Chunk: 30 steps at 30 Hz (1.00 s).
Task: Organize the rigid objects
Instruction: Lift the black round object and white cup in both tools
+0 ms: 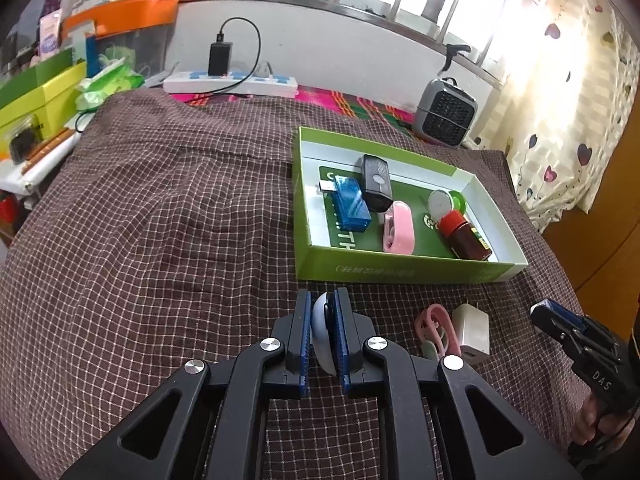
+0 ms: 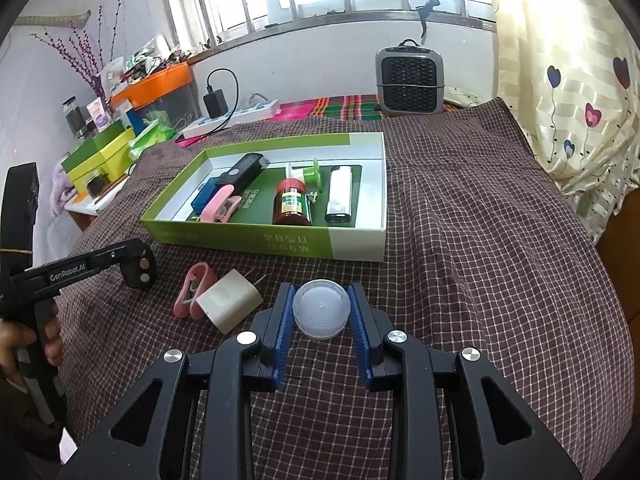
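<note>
My left gripper is shut on a pale round disc-like object, held edge-on above the checked cloth just in front of the green box. My right gripper is shut on a translucent white round jar, pads against both its sides, low over the cloth. The box holds a blue USB device, a black device, a pink clip, a red-capped brown bottle, a green-and-white lid and a white lighter. In the right wrist view the left gripper is at the far left.
A second pink clip and a white charger plug lie on the cloth between the two grippers. A small grey heater and a white power strip stand at the back. Cluttered boxes line the left edge.
</note>
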Motion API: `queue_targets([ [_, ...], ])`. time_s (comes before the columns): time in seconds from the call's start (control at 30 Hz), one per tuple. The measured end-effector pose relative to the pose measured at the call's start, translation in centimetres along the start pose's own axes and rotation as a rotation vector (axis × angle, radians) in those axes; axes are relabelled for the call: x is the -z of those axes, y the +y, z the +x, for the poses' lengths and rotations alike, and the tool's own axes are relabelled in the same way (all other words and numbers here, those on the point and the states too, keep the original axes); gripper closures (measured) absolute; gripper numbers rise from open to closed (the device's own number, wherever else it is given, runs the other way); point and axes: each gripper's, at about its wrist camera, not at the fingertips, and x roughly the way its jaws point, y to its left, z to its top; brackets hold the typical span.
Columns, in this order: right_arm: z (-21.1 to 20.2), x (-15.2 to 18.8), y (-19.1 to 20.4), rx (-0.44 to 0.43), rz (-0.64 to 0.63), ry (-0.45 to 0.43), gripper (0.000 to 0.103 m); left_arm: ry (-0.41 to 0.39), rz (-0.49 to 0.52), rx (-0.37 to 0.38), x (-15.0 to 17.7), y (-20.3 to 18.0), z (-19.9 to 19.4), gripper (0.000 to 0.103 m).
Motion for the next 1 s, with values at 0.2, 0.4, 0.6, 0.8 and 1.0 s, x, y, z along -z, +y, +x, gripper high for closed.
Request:
queue_targets([
  [0.2, 0.1, 0.1, 0.0, -0.004, 0.000, 0.004, 0.074, 0.034, -0.001, 0.021, 0.5, 0.1, 0.6, 0.073],
  [0.4, 0.3, 0.1, 0.0, -0.005, -0.002, 0.009, 0.074, 0.065, 0.017, 0.022, 1.1, -0.5, 1.5, 0.069],
  [0.6, 0.3, 0.1, 0.1, -0.004, -0.001, 0.010, 0.074, 0.066, 0.032, -0.016, 1.2, -0.7, 1.9, 0.072],
  [0.8, 0.3, 0.0, 0.1, -0.004, -0.004, 0.010, 0.074, 0.059, 0.033, -0.035, 1.2, -0.6, 1.9, 0.075],
  [1.0, 0.2, -0.1, 0.2, 0.000, -0.009, 0.008, 0.074, 0.042, 0.019, -0.040, 0.8, -0.3, 1.1, 0.075],
])
